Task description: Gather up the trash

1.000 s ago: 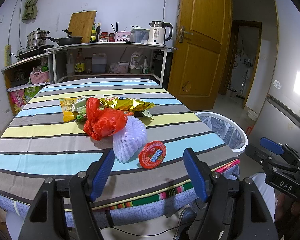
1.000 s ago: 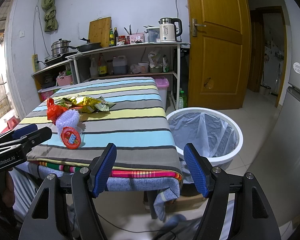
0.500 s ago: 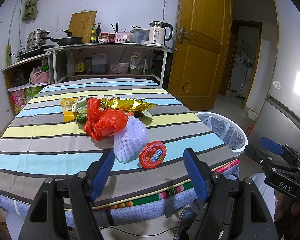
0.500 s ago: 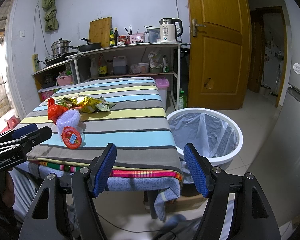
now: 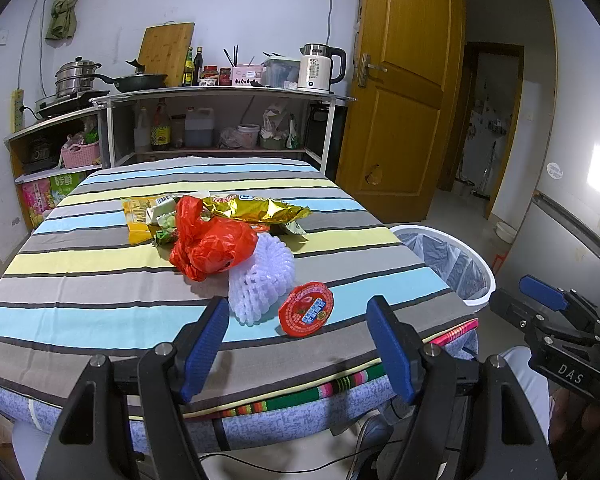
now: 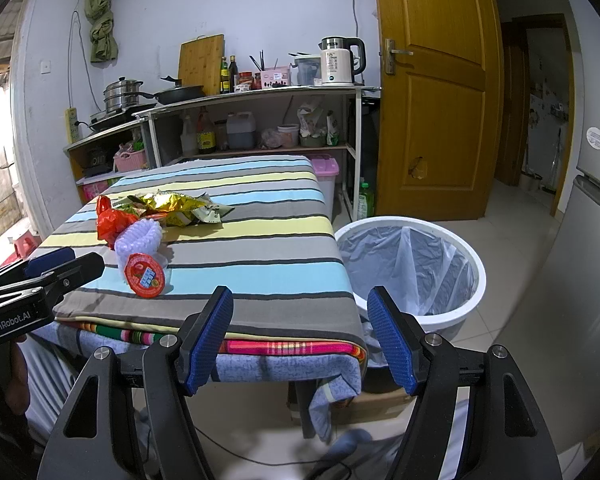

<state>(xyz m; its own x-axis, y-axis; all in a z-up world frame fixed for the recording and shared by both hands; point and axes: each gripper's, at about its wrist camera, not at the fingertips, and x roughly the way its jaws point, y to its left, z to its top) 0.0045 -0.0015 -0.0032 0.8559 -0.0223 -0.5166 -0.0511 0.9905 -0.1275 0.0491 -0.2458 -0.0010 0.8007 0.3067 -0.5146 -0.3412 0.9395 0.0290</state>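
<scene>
Trash lies in a heap on the striped table [image 5: 80, 252]: a red round lid [image 5: 306, 309] nearest the front edge, a white foam fruit net [image 5: 262, 276], a crumpled red plastic bag [image 5: 210, 240], a gold snack wrapper [image 5: 256, 208] and a yellow packet [image 5: 138, 216]. My left gripper [image 5: 298, 340] hovers open just short of the red lid, empty. My right gripper [image 6: 300, 338] is open and empty off the table's right front corner, facing the white lined trash bin [image 6: 412, 268] on the floor. The same lid [image 6: 145, 275], net [image 6: 138, 240] and wrapper [image 6: 172, 204] appear in the right wrist view.
Behind the table stands a shelf unit [image 5: 220, 120] with a kettle [image 5: 320, 68], bottles and pans. A wooden door [image 5: 404, 100] is at the right, a grey cabinet [image 6: 588, 260] beside the bin. A person's legs [image 6: 48, 364] are under the table's near edge.
</scene>
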